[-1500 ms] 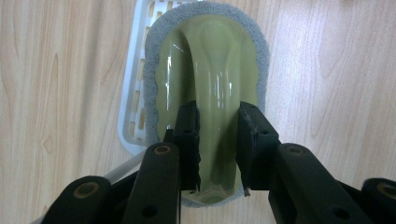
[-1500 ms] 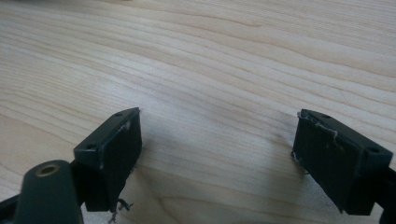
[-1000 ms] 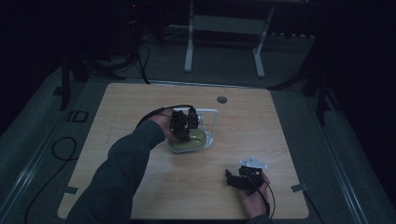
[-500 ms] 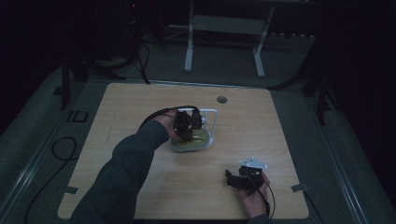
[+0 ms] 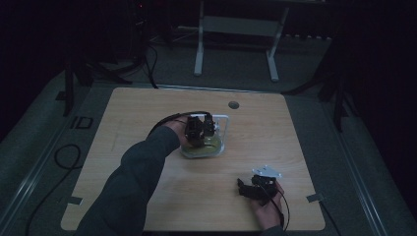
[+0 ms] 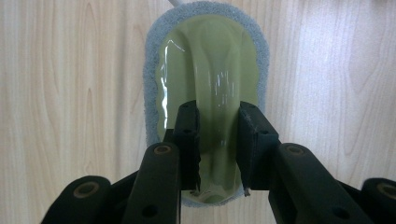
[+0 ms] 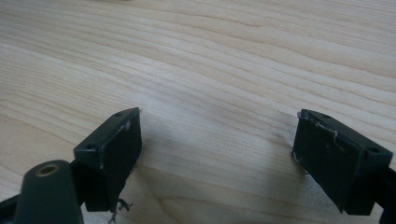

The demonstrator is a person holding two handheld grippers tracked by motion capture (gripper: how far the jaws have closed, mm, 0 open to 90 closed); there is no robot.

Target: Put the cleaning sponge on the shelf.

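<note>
High view: left gripper [image 5: 199,132] over the scrubber [image 5: 204,147] at mid-table [image 5: 123,123]; right gripper [image 5: 255,188] rests apart. Left gripper view: jaws clamp the scrubber's [image 6: 205,98] raised green handle ridge; glossy plastic, likely light, stiff, slippery; grey felt rim soft. Right gripper view: jaws wide apart, empty.

One camera looks down from high over the table [image 5: 147,108]; two ride close above that same wood.
</note>
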